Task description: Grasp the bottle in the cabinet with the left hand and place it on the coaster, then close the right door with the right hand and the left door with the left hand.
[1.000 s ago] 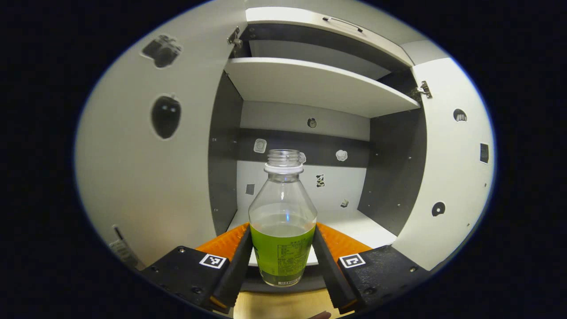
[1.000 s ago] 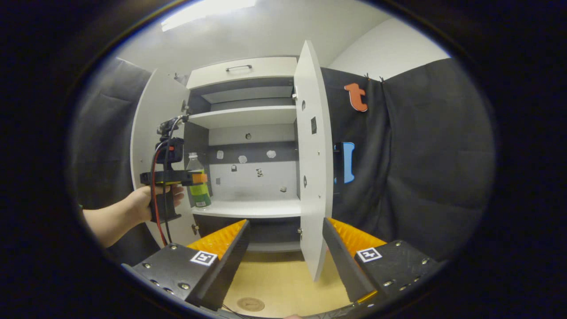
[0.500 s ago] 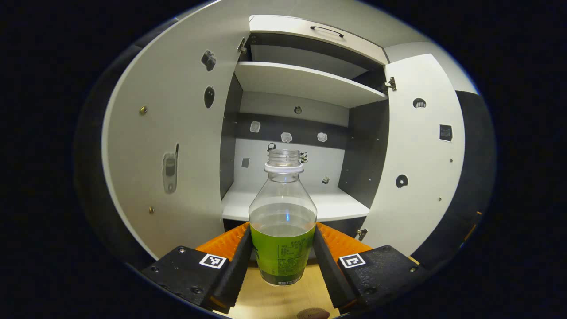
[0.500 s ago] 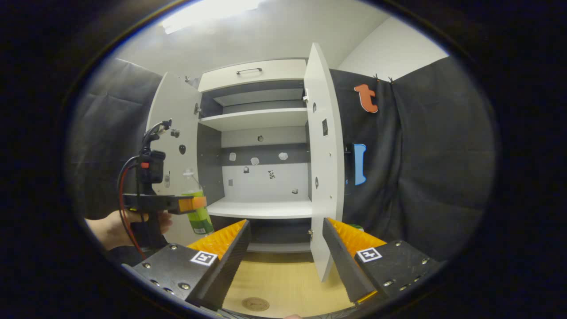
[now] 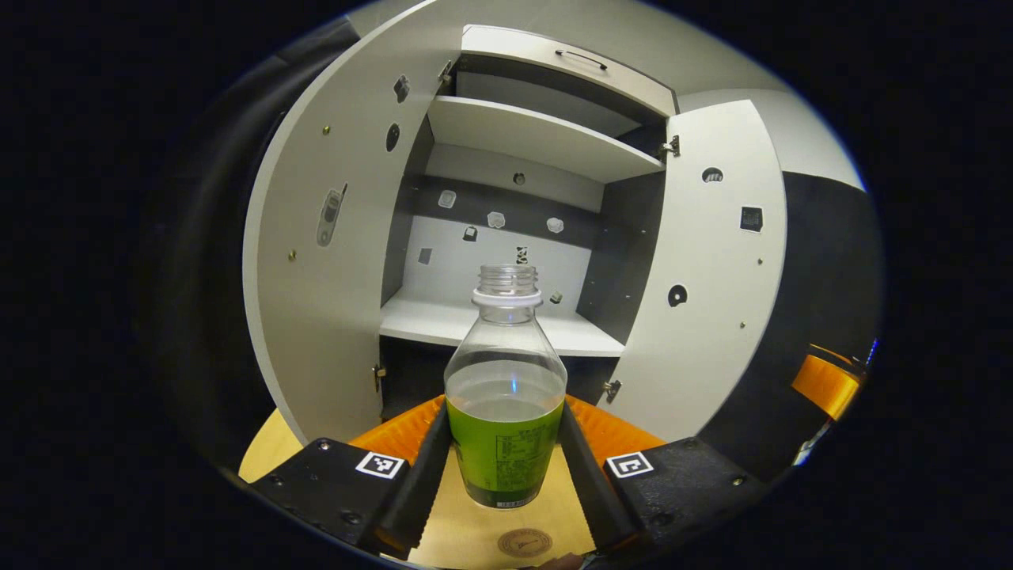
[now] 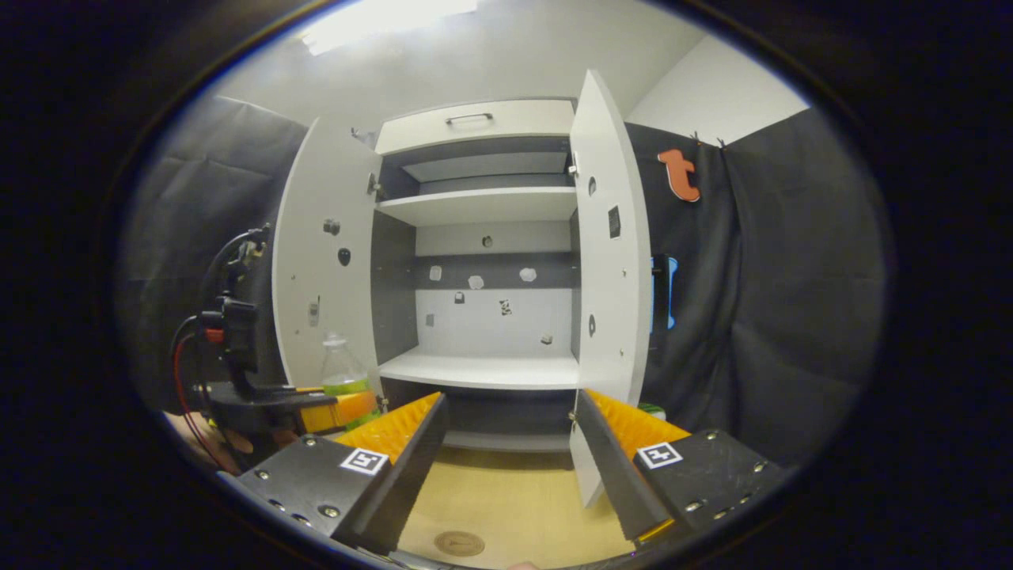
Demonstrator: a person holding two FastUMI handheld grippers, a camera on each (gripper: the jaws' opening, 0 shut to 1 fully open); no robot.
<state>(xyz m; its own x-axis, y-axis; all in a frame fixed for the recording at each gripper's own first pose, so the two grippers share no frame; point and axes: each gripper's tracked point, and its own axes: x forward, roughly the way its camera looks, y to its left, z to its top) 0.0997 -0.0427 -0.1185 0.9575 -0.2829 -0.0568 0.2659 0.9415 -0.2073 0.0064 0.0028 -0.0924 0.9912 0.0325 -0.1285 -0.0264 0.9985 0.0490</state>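
Left gripper (image 5: 506, 467) clamped on the bottle (image 5: 506, 412), both fingers pressed against its green-labelled lower half. Bottle upright, capless, part-filled with clear liquid, held out in front of the cabinet (image 5: 506, 317) and above the wooden table (image 5: 467, 526). Round coaster (image 5: 524, 542) on the table just below and nearer than the bottle's base, not touching it. Nothing between the two.

Behind the bottle, both doors swung wide: left door (image 5: 324, 261) dotted with small stickers, right door (image 5: 712, 269) likewise. Lower shelf (image 5: 443, 321) bare and white, upper shelf (image 5: 538, 138) above it, small stickers scattered across the back panel. Top drawer front with a metal handle (image 5: 582, 58). At the far right edge of the left gripper view, a sliver of something orange (image 5: 823, 384), too cropped to identify.

From the right gripper view: right gripper (image 6: 510, 459) held wide open, nothing between its fingers, low over the table and aimed at the cabinet. Edge of the right door (image 6: 609, 261) just ahead of its right finger. Coaster (image 6: 459, 543) near the bottom of that view. Off to the left, the left gripper (image 6: 332, 408) with the bottle (image 6: 343, 372) in front of the left door (image 6: 328, 253), red cable looping from its handle, a hand (image 6: 210, 447) partly seen beneath. Black cloth wall (image 6: 760, 293) to the right of the cabinet.
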